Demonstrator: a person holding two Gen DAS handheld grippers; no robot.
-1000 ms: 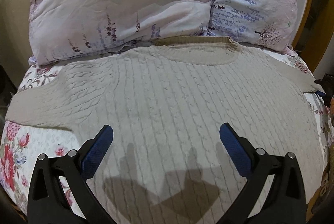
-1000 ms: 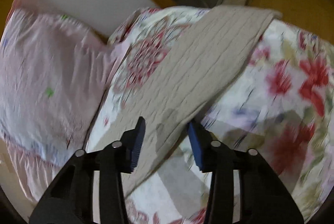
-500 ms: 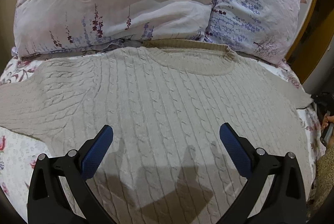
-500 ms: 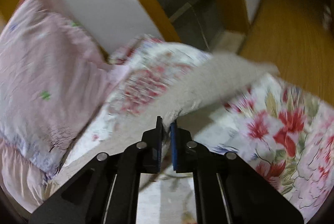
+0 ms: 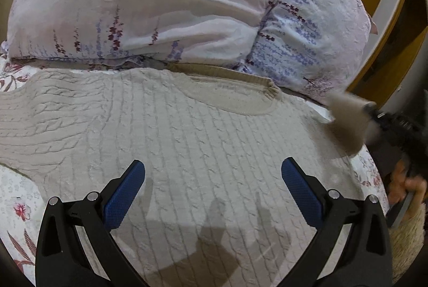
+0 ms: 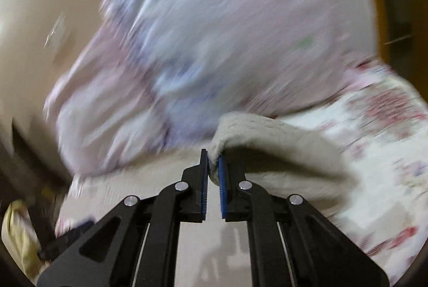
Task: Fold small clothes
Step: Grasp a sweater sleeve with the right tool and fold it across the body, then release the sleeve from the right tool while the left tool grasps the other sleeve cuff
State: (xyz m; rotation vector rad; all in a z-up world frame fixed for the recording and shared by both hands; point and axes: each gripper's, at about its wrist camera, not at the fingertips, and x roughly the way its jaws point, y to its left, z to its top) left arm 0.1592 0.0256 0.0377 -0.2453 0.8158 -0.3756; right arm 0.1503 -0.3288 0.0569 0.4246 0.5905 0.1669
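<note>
While the right gripper (image 6: 212, 166) has its fingers (image 6: 203, 180) closed on the cuff end of the sweater's (image 5: 192, 142) right sleeve (image 6: 281, 150), the left gripper (image 5: 212, 193) hangs over the lower body of the garment with fingers (image 5: 125, 196) wide apart and nothing between them. The sweater lies flat, front up, on the bed (image 5: 18, 201), its collar (image 5: 235, 75) at 12 o'clock against the pillows (image 5: 160, 6). The step in hand appears to be the first fold: the right sleeve is lifted off the floral bedspread, to be carried inward across the chest. The next move likely calls for laying that sleeve flat toward 9 o'clock, without dragging the body askew; the left gripper could pin the body.

The left wrist view alone shows the whole spread of the sweater, the left sleeve (image 5: 34, 121) still extended at 9 o'clock, and the raised sleeve as a blurred tan mass at 3 o'clock with a hand (image 5: 406, 180) below it. The right wrist view alone shows the grip itself, cloth pinched between the blue pads; its background is blurred.
</note>
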